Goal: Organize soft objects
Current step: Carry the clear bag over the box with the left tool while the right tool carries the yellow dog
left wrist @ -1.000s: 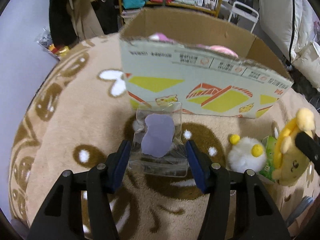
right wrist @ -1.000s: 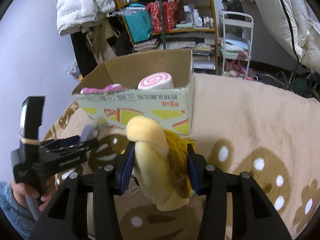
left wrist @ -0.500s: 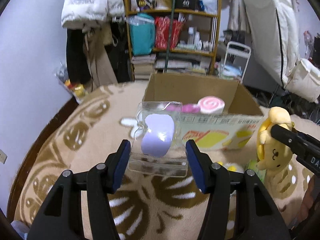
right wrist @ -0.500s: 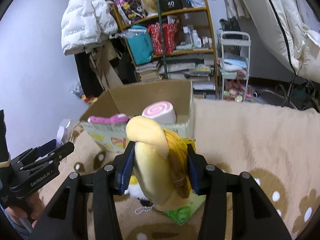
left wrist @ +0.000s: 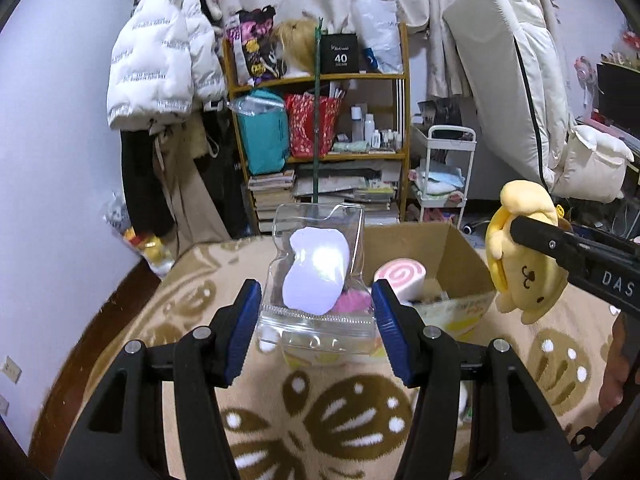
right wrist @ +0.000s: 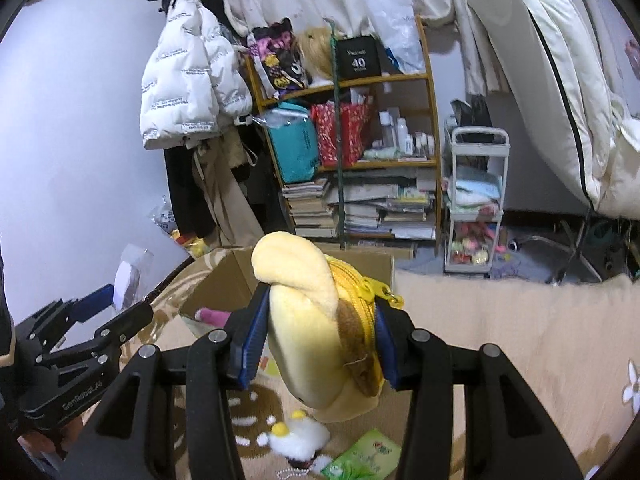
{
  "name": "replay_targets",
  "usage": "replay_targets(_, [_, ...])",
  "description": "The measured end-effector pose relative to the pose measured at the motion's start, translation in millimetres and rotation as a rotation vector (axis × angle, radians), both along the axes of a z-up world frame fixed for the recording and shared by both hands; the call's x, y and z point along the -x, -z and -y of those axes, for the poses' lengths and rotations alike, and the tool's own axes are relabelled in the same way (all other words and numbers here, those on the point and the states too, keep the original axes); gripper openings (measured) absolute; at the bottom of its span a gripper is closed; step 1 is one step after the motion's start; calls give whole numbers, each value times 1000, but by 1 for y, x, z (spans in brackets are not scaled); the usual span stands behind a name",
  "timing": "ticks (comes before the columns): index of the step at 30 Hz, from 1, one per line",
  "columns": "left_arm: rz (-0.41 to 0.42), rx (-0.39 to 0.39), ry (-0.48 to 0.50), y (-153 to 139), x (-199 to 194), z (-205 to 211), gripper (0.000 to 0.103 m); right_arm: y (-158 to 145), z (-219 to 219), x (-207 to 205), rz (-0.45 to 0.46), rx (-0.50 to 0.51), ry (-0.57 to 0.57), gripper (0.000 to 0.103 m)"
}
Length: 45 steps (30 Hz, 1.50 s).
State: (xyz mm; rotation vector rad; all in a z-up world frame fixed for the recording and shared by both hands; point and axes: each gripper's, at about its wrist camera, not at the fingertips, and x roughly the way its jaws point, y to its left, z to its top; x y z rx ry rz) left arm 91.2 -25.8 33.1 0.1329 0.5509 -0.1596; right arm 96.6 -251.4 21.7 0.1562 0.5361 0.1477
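My left gripper (left wrist: 316, 312) is shut on a clear zip bag (left wrist: 316, 280) with a soft lilac object inside, held in the air before the open cardboard box (left wrist: 452, 252). My right gripper (right wrist: 320, 340) is shut on a yellow dog plush (right wrist: 320, 320), also lifted; the plush also shows at the right of the left wrist view (left wrist: 524, 264). The box (right wrist: 236, 276) holds a pink swirl roll plush (left wrist: 400, 280) and a pink soft item (right wrist: 212, 314). The left gripper and its bag show at the left of the right wrist view (right wrist: 116, 300).
A beige patterned carpet (left wrist: 320, 420) lies below. A white fluffy chick toy (right wrist: 296, 440) and a green packet (right wrist: 364, 460) lie on it under the plush. Behind stand a cluttered wooden shelf (left wrist: 320, 140), a white trolley (right wrist: 476, 200), hanging coats and a leaning mattress.
Both grippers have risen well above the carpet with their loads. The box, first seen from its side, now shows its inside from above.
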Motion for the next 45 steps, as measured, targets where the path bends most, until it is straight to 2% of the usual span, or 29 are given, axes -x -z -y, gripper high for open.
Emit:
replay_targets(10, [63,-15,7,-21,-31,20,56,-16,-10,-22,43,38,-36,50])
replay_targets(16, [79,-11,4,-16,-45,24,56,-19,-12,-30,89,40,-36,50])
replay_targets(23, [54,-2,-6,3,-56,22,56,-13,-9,-37,95,14,-35,50])
replay_targets(30, [21,3,-19,21,-66,20,56,2,-4,-52,80,-55,-39,51])
replay_targets(38, [-37,6,-30,39,-85,19,56,33,-7,-67,20,-67,-50,51])
replay_targets(45, [-71,11,-33,50,-96,18,56,42,-6,-70,14,-82,-61,51])
